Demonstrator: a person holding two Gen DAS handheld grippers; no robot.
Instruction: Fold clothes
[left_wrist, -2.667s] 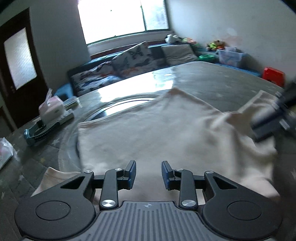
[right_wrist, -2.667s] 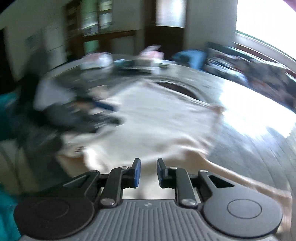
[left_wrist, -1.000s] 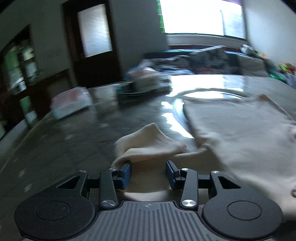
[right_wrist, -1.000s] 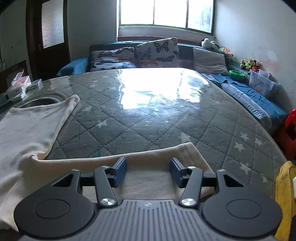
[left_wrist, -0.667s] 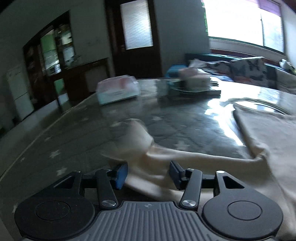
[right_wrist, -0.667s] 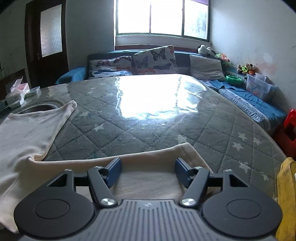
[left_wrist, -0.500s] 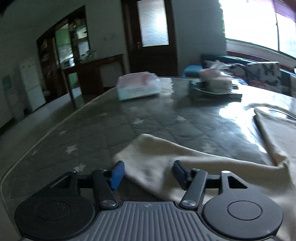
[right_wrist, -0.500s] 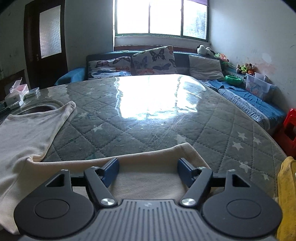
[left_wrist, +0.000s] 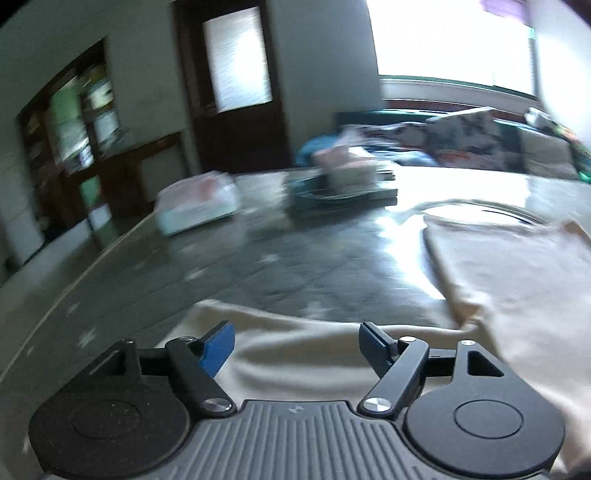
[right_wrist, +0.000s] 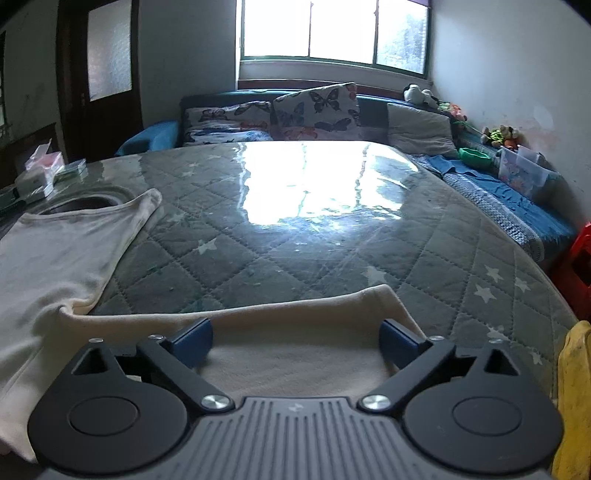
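A cream shirt (right_wrist: 66, 258) lies flat on a big table (right_wrist: 295, 240) with a gray quilted cover with white stars. The shirt is soft and pale, with a few small wrinkles. Its body spreads out on the left side of the right wrist view, and one sleeve (right_wrist: 295, 332) stretches out flat toward the right, ending in a straight cuff. The left gripper (left_wrist: 297, 341) is wide open over the other sleeve (left_wrist: 295, 332), with cloth showing between its blue fingers (left_wrist: 218, 345), and it grips nothing. This view is blurry. The right gripper (right_wrist: 295, 341) is wide open too, just over its sleeve, and holds nothing. A yellow thing (right_wrist: 572, 387) sits at the far right edge. Behind the table there is a sofa (right_wrist: 295, 114) with butterfly cushions, under a bright window (right_wrist: 332, 29).
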